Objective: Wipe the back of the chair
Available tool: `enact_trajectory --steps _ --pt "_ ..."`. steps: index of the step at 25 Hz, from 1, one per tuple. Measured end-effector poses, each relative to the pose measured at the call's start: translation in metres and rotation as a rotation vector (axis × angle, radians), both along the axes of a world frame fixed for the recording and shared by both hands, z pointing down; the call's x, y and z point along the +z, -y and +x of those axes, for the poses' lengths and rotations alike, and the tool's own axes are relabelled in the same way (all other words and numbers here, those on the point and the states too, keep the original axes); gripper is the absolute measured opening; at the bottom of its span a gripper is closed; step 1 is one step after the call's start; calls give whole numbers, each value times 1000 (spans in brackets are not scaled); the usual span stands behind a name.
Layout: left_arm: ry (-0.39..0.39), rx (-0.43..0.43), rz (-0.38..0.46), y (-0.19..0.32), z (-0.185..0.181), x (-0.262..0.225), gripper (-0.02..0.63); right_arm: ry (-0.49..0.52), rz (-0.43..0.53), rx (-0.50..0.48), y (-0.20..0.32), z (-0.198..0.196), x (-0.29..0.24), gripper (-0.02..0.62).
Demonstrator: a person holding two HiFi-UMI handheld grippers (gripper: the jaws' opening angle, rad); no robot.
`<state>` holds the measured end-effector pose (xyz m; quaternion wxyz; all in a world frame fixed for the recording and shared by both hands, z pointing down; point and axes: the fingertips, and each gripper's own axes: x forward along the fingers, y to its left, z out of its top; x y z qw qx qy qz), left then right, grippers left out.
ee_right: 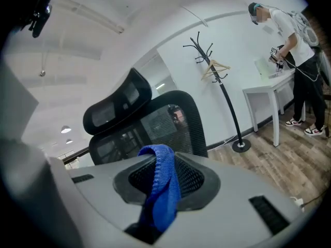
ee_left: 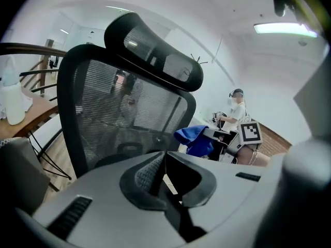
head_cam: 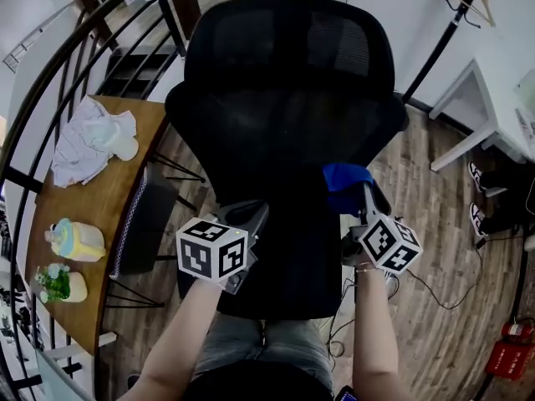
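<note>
Contact first: the right tongs (head_cam: 361, 197), clamped on the blue knitted cloth (head_cam: 343, 182), hover at 4 o'clock of the black mesh chair back (head_cam: 288, 98). Press flat and overlap strokes. The left tongs (head_cam: 249, 217), closed on nothing, can steady the frame.

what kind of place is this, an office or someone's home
Most likely an office or shared workroom. It has a black mesh office chair and a coat stand by a bare white wall, and another person stands working at a white desk.
</note>
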<state>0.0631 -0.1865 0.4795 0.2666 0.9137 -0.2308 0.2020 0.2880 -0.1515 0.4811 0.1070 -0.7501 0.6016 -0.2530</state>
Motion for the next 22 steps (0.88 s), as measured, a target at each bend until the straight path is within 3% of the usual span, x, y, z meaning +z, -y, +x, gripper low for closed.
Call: enact_trajectory --steps 13,18,22 --pt "-127 55 150 -15 -47 -90 21 -61 194 -162 -18 -118 -110 92" --pt "-190 91 211 -33 -58 -126 21 -30 284 -197 -29 -148 -147 92" --pt "-214 89 273 -38 -68 -147 21 -61 317 -245 -33 -172 -165 92"
